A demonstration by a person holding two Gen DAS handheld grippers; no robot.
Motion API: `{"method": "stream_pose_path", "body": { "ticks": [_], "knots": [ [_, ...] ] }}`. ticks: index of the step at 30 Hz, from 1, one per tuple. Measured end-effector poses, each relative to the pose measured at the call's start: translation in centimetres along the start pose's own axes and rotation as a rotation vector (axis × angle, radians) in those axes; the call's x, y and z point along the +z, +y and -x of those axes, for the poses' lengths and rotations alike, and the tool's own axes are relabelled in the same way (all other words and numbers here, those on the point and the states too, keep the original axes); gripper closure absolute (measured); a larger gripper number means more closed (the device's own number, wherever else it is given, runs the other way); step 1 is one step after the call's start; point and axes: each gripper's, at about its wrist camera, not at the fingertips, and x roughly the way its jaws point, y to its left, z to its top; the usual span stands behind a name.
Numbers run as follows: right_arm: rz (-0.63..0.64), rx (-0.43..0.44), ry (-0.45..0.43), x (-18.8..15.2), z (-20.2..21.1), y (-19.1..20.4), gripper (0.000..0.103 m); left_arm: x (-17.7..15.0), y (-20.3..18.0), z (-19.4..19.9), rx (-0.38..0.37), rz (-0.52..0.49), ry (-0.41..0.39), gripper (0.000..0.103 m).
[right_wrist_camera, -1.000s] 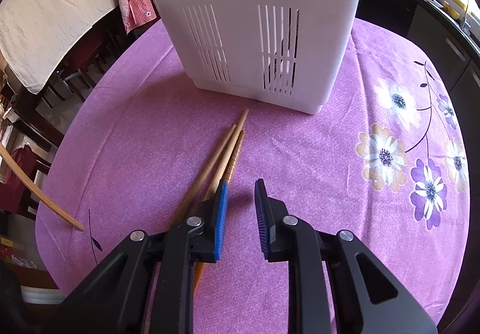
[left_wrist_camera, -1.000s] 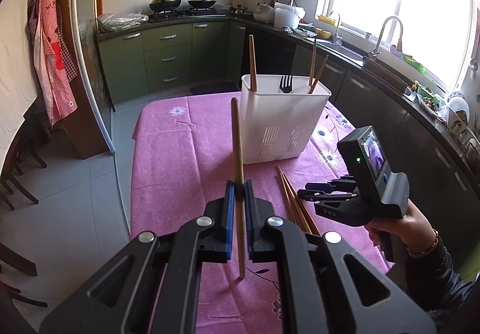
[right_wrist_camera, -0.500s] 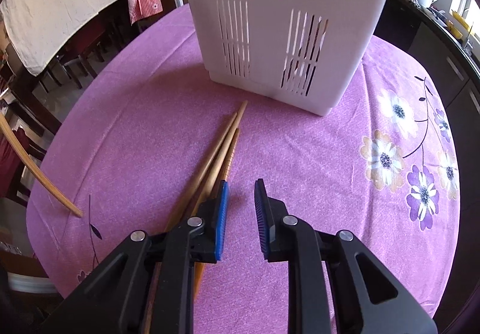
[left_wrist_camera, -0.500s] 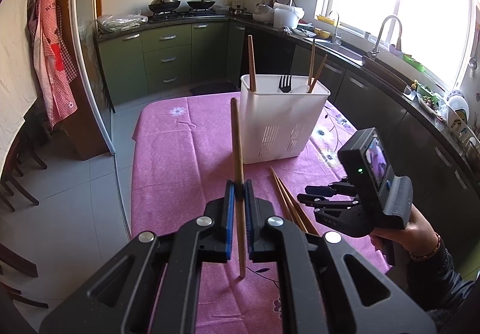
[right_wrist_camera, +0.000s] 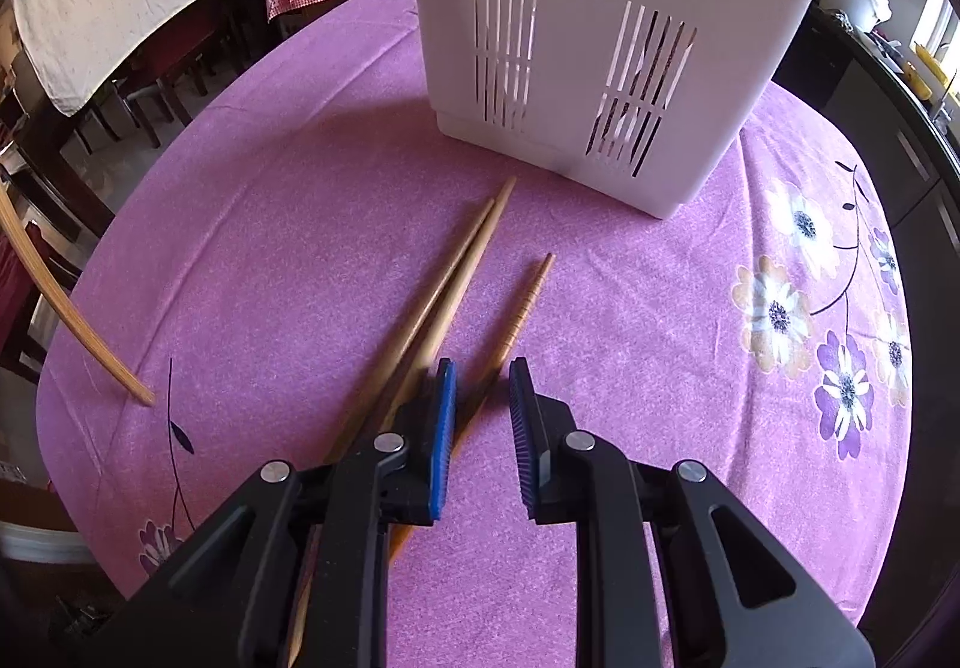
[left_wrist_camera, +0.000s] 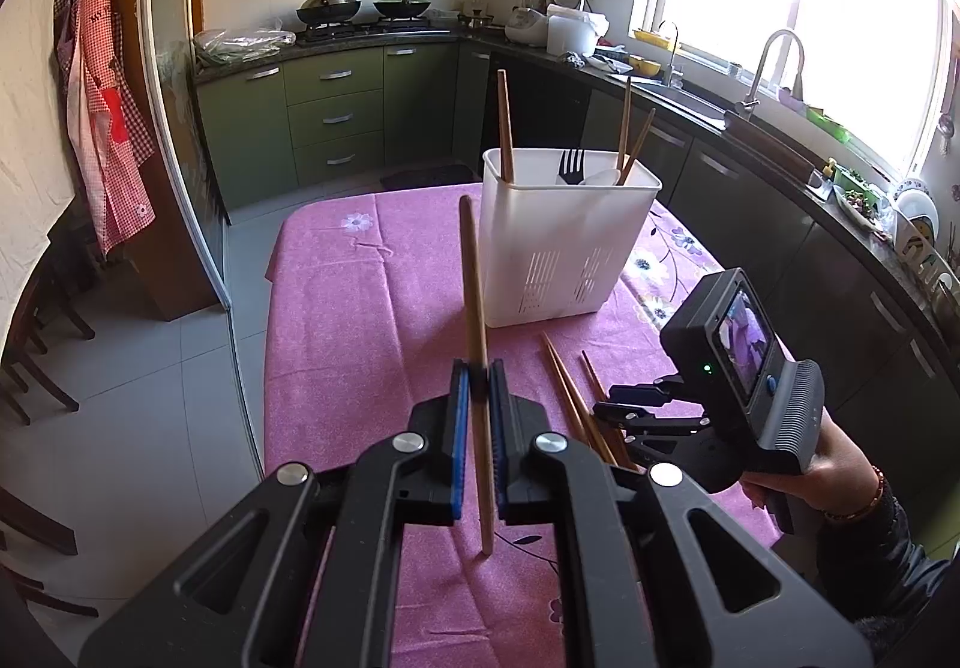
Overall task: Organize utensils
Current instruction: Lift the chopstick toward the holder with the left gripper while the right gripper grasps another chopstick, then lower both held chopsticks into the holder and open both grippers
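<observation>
My left gripper [left_wrist_camera: 477, 392] was clenched on a single wooden chopstick [left_wrist_camera: 474, 320], which stood nearly upright between the blue pads, its lower tip hanging just above the pink flowered tablecloth [left_wrist_camera: 360, 308]. The same chopstick showed at 9 o'clock in the right wrist view, curving in from the edge. My right gripper [right_wrist_camera: 483, 404] was released, its jaws spread apart and low over the cloth. Three loose chopsticks [right_wrist_camera: 456, 284] lay on the table, pointing toward 1 o'clock: two side by side and touching, passing under my left pad [right_wrist_camera: 444, 416], and a ribbed chopstick [right_wrist_camera: 522, 308] slightly apart, its near end running in between the jaws. The white slotted utensil holder [left_wrist_camera: 558, 242] stood at 12 o'clock beyond them, near their far tips but not touching. It held a black fork [left_wrist_camera: 571, 165] and three upright chopsticks [left_wrist_camera: 505, 128].
</observation>
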Motion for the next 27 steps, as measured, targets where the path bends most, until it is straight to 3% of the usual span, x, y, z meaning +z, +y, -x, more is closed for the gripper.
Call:
{"method": "stream_pose_path", "body": {
  "ticks": [6, 11, 16, 27],
  "knots": [
    [-0.004, 0.010, -0.002, 0.8, -0.6, 0.4, 0.085, 0.0, 0.0, 0.0, -0.001, 0.000, 0.000, 0.096],
    [-0.014, 0.038, -0.014, 1.5, -1.0, 0.6, 0.096, 0.0, 0.0, 0.0, 0.001, 0.000, 0.000, 0.096],
    [-0.051, 0.047, -0.046, 1.7, -0.3, -0.4, 0.096, 0.0, 0.0, 0.0, 0.002, -0.002, 0.001, 0.096],
    [-0.122, 0.064, -0.332, 0.5, 11.6, -3.8, 0.096, 0.0, 0.2, 0.0, 0.011, -0.017, 0.002, 0.096]
  ]
}}
